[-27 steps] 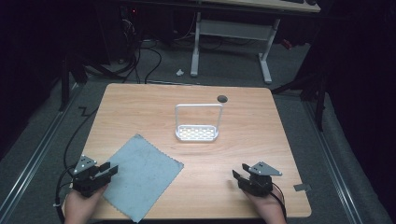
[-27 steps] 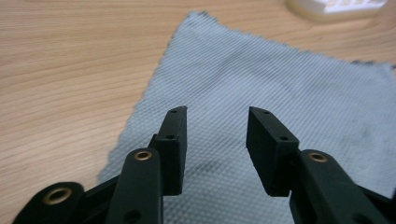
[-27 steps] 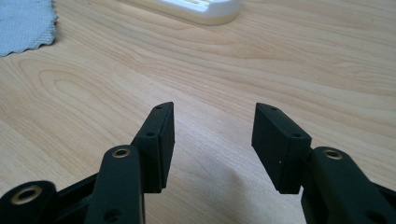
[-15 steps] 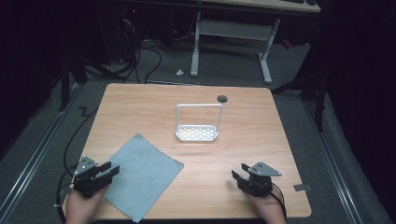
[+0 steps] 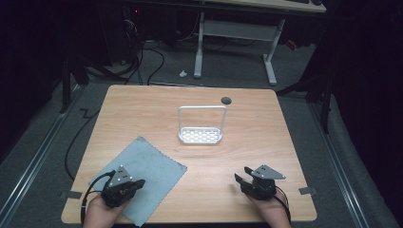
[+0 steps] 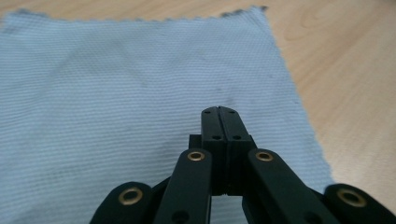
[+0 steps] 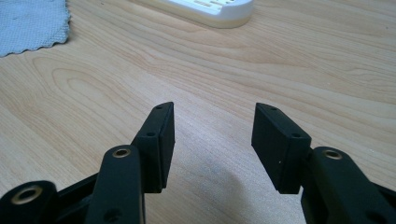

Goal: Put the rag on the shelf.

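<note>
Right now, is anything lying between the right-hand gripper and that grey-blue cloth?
Nothing visible does. The right gripper, jaws open, sits over bare wood, and only bare table separates it from the cloth. The white rack stands farther back, off that line. The left gripper, jaws closed, is already over the cloth.

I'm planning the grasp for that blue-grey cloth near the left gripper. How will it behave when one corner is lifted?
The cloth lies thin and flat on the table, so it will probably drape limply instead of holding shape. Its woven texture suggests fair grip, little slipping. It looks light; pushing it would likely bunch it. The left gripper is shut above it.
</note>
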A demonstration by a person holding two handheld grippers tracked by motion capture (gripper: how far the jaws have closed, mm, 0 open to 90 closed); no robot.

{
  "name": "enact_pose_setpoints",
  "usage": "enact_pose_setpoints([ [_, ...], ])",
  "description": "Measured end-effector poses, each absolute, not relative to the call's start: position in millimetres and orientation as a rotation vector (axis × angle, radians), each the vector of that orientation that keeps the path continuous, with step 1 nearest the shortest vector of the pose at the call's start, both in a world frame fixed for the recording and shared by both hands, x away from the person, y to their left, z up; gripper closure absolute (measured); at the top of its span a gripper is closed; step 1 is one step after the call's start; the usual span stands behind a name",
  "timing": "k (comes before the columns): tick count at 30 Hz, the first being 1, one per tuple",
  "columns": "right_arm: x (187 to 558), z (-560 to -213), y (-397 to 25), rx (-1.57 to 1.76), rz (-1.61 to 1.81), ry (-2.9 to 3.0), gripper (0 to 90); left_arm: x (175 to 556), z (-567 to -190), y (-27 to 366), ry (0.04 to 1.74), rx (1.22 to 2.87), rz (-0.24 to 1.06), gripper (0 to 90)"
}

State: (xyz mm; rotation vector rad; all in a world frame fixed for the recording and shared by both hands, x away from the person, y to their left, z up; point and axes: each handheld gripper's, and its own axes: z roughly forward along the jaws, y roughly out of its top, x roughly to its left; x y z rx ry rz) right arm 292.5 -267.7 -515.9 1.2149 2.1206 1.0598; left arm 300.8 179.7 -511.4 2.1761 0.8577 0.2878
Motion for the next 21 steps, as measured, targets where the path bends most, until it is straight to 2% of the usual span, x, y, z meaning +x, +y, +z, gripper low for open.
enact_pose_setpoints([
  [7,292,-516,-268,1.219,1.067,2.126,50.1,298,-521,163,0.811,2.282,0.256,89.8],
  [15,292,-516,-267,1.212,1.065,2.132,50.3,299,-522,151,0.792,2.272,0.242,89.7],
  [21,293,-517,-264,1.2,1.059,2.142,50.9,300,-525,119,0.74,2.247,0.187,89.7],
])
